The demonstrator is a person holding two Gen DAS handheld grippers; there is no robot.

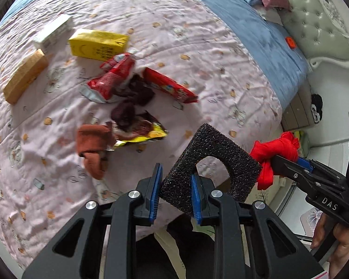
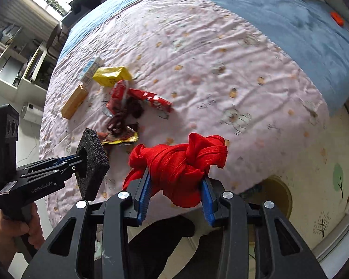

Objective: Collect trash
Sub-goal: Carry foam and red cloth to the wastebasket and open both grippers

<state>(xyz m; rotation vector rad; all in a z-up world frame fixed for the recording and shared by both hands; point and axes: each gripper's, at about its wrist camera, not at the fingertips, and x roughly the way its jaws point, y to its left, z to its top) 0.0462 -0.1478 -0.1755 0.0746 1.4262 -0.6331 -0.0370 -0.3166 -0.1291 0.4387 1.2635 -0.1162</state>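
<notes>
Left gripper (image 1: 176, 194) clamped on one leg of a black foam block (image 1: 211, 162), right gripper (image 2: 177, 196) clenched on a knotted red cloth (image 2: 181, 160), both above the bed edge (image 2: 256, 179); risk: foam may tear free, cloth may slip, landing short of the round bin (image 2: 283, 195).

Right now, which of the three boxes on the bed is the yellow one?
The yellow box is the middle one, lying nearest the red wrappers. The white box behind it and the tan box beside it are paler.
</notes>
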